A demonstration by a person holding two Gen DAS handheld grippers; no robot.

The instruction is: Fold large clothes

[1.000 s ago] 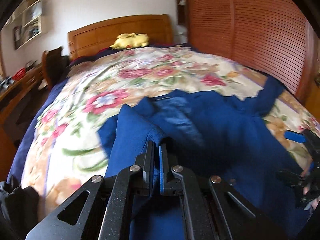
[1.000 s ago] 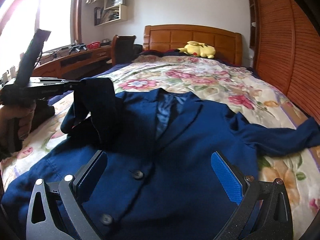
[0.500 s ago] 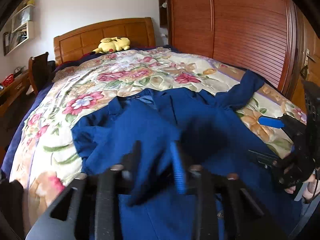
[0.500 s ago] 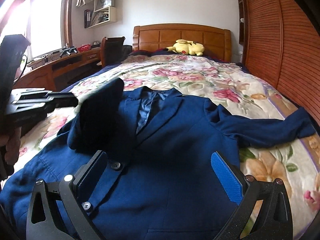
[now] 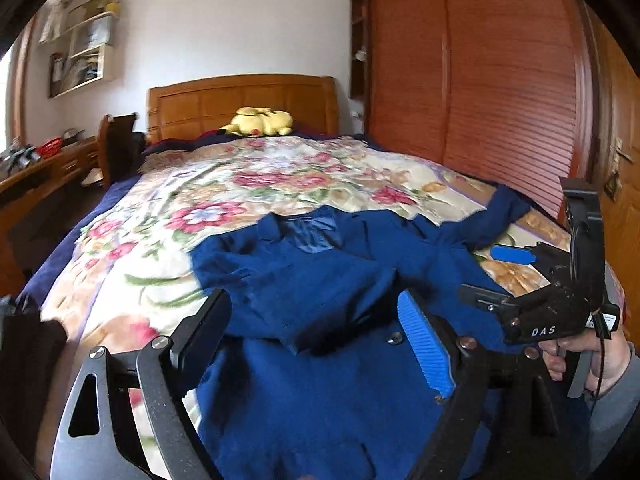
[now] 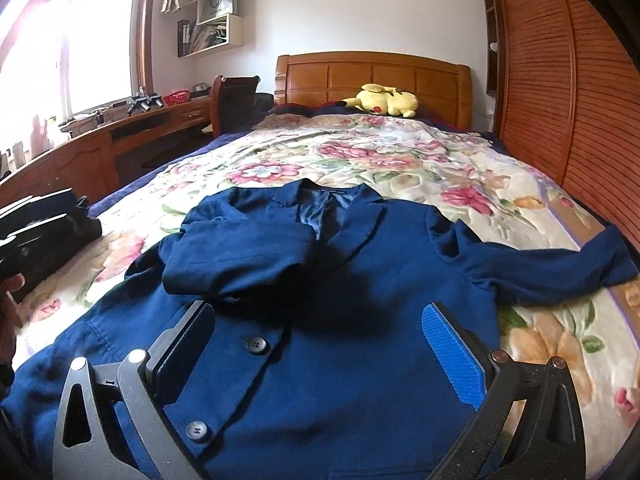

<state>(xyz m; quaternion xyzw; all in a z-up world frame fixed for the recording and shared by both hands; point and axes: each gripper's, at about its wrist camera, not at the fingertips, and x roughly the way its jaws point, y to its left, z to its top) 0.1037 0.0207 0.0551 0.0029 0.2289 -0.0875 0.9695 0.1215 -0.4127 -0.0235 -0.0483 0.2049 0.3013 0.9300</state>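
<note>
The blue jacket [image 6: 352, 320] lies flat on the flowery bedspread [image 6: 360, 160], front side up. One sleeve [image 6: 240, 256] is folded across its chest. The other sleeve [image 6: 552, 268] sticks out to the side. The left gripper [image 5: 316, 328] and right gripper [image 6: 324, 340] are both spread wide and hold nothing. A good next step is for the right gripper to pinch that loose sleeve near its end and lay it flat across the chest too.

One jacket [image 6: 360, 320], two tools [image 6: 320, 344] [image 5: 316, 332], one plush toy [image 6: 384, 100]
</note>
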